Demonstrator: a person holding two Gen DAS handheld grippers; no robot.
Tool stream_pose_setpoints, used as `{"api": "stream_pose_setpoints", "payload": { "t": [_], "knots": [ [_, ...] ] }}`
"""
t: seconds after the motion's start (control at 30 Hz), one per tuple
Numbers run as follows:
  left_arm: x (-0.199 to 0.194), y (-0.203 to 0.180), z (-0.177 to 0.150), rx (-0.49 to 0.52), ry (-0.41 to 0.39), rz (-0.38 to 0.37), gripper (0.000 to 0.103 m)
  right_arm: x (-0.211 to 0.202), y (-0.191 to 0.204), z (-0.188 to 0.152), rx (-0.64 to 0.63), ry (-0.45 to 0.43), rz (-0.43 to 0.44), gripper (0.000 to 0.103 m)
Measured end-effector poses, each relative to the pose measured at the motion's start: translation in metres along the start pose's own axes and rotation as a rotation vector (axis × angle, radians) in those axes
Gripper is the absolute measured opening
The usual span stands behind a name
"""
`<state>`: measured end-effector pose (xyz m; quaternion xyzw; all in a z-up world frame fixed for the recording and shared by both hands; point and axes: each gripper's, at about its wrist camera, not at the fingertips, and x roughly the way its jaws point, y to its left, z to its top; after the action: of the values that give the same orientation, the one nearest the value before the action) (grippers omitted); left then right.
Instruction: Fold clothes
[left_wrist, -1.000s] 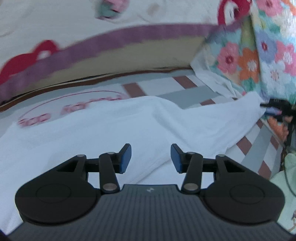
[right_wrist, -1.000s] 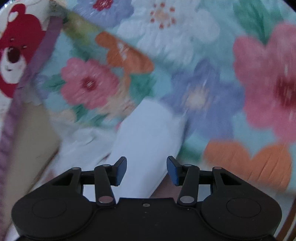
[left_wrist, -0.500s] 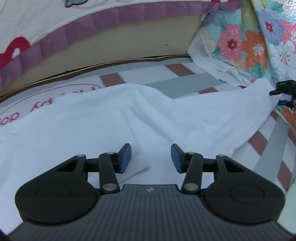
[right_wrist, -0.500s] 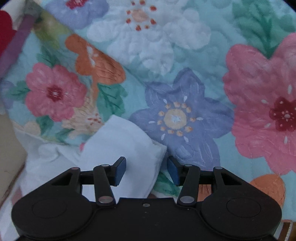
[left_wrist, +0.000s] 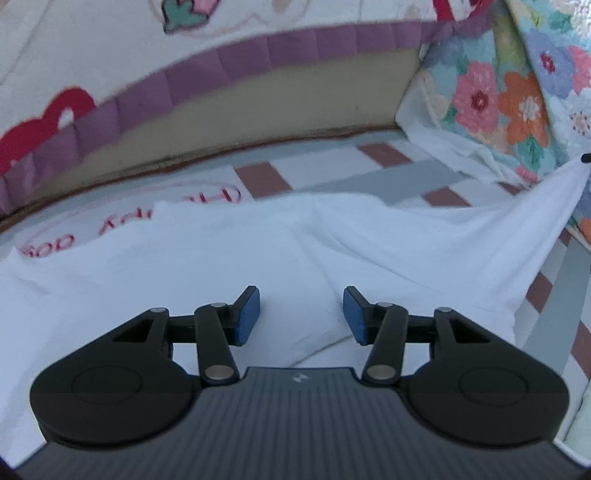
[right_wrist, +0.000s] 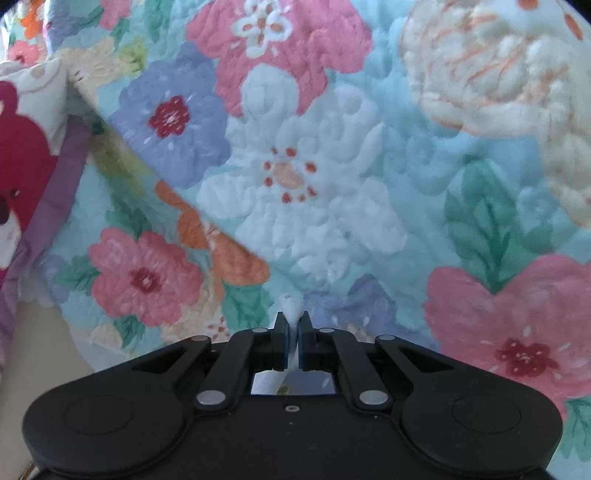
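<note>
Right gripper (right_wrist: 291, 341): jaws pinching white cotton garment (left_wrist: 295, 258). Left gripper (left_wrist: 300, 314): jaws spread above garment on striped bed sheet (left_wrist: 417, 177).

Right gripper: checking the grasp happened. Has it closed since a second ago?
Yes. The right gripper has shut on the white garment, against the floral quilt.

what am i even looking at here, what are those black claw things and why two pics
Each picture comes from a camera mounted on a hand-held gripper, looking forward along its two blue-padded fingers. A person holds one in each hand to fold clothes. The left gripper is open above a white garment spread on a striped sheet. The right gripper is shut on a pinch of that white cloth, with a flowered quilt behind it.
</note>
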<state>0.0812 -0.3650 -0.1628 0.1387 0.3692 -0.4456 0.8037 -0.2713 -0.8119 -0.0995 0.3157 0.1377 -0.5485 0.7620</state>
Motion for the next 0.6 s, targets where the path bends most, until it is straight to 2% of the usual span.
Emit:
{"api": "stream_pose_setpoints", "payload": {
  "t": [0.1, 0.3, 0.4, 0.6],
  "knots": [
    [0.006, 0.003, 0.000, -0.037, 0.029, -0.012, 0.050, -0.003, 0.011, -0.005, -0.028, -0.003, 0.033, 0.006],
    [-0.013, 0.027, -0.003, -0.154, 0.034, -0.073, 0.050, -0.009, 0.034, -0.014, -0.084, -0.008, 0.099, 0.006],
    [-0.026, 0.037, -0.008, -0.171, 0.021, -0.046, 0.050, -0.014, 0.058, -0.020, -0.022, 0.019, 0.194, 0.007],
    [-0.065, 0.065, -0.021, -0.203, -0.004, -0.017, 0.050, -0.033, 0.150, -0.066, -0.080, 0.105, 0.440, 0.007]
  ]
}}
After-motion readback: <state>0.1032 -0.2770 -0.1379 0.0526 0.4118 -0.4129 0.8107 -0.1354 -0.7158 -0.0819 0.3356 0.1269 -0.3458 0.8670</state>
